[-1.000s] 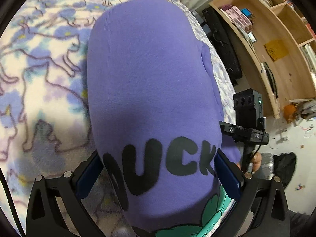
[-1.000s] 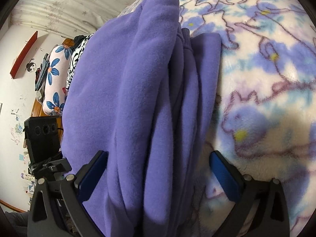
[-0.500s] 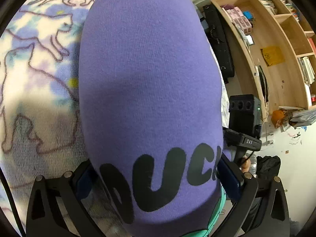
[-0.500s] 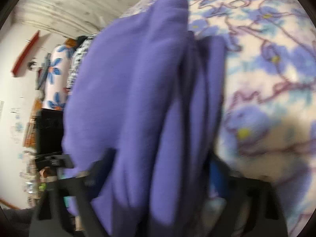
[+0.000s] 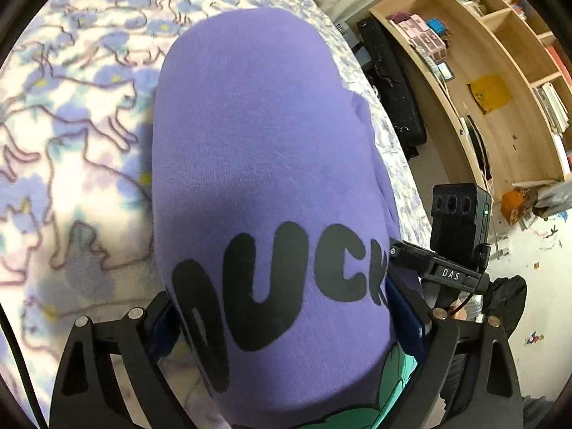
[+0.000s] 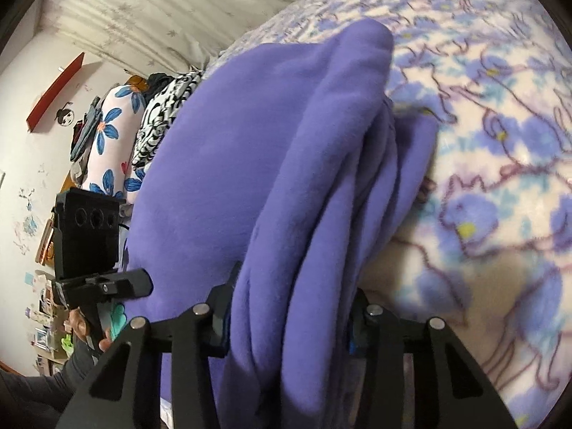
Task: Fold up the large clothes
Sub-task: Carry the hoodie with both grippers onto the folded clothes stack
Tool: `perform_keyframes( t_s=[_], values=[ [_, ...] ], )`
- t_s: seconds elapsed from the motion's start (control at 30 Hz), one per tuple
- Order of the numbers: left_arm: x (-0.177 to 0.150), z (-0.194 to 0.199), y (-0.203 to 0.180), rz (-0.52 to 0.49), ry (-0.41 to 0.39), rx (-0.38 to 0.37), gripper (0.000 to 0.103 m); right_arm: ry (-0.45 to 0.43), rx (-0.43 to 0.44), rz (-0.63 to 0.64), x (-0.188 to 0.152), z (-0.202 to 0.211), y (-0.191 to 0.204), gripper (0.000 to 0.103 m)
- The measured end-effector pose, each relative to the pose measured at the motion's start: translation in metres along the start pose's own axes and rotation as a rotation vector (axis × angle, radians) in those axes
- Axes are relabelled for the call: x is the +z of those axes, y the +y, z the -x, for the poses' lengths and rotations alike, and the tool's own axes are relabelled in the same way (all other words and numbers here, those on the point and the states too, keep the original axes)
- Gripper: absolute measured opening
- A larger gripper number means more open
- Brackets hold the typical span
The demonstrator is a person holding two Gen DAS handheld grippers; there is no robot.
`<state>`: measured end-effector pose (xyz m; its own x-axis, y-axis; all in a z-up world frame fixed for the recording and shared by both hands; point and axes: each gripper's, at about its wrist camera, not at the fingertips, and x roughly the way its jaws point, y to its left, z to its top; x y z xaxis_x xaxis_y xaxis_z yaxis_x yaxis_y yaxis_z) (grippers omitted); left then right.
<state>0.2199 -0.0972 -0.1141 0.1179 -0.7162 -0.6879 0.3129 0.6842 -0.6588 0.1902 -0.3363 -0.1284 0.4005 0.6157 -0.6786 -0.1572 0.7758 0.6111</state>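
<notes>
Purple sweatshirt (image 5: 257,178), folded into a thick bundle, is lying on the cat-print fleece blanket (image 5: 71,136) covering the bed, with each near end sitting inside a gripper.

Left wrist view only: the smooth top face is showing, with black block letters "DUCK" and a bit of green print at the near edge. Left gripper (image 5: 279,321) is standing nearly full width and closing; the bundle is filling the whole gap, blue pads touching the fabric on both sides, so it is gripping the wide fold. Beyond the bed edge this view is picking up a wooden bookshelf (image 5: 500,71), a long black case (image 5: 393,107) leaning by it, and a littered floor. The right gripper's body is showing at right, marked "DAS", with fingers (image 5: 455,309) of a hand under it.

Right wrist view only: the stacked edge (image 6: 321,214) of the sweatshirt is showing, several layers side by side. Right gripper (image 6: 289,325) is closing to about half width, pads pressing into the layers, fabric bulging above them. Slightly blurred. Behind: a pile of patterned clothes (image 6: 118,136), curtain (image 6: 178,10), red wall shelf (image 6: 53,89). The left gripper's body is sitting at left, with a dark sleeve (image 6: 53,386) below it.
</notes>
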Motion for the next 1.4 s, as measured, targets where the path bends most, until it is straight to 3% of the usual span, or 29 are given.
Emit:
perform_keyframes(
  t_s=[0.3,0.57,0.77,1.03,1.23,1.4],
  values=[
    [-0.02,0.069,-0.004,0.007,-0.052,0.005,0.095,-0.031,0.035,0.046,-0.014,-0.001,0.065,0.043],
    [-0.048,0.186,0.023,0.038,-0.166,0.004,0.095,-0.047,0.102,0.166,-0.009,-0.007,0.147,0.043],
    [-0.033,0.293,0.053,0.025,-0.281,0.055,0.095,-0.065,0.173,0.268,0.028,-0.04,0.231,0.043],
    [0.061,0.398,0.11,-0.039,-0.411,0.109,0.095,-0.131,0.234,0.364,0.125,-0.109,0.329,0.043],
    [0.183,0.447,0.171,-0.117,-0.438,0.163,0.095,-0.189,0.256,0.369,0.223,-0.182,0.371,0.043],
    [0.273,0.457,0.224,-0.152,-0.432,0.228,0.096,-0.232,0.253,0.339,0.293,-0.251,0.381,0.043]
  ],
)
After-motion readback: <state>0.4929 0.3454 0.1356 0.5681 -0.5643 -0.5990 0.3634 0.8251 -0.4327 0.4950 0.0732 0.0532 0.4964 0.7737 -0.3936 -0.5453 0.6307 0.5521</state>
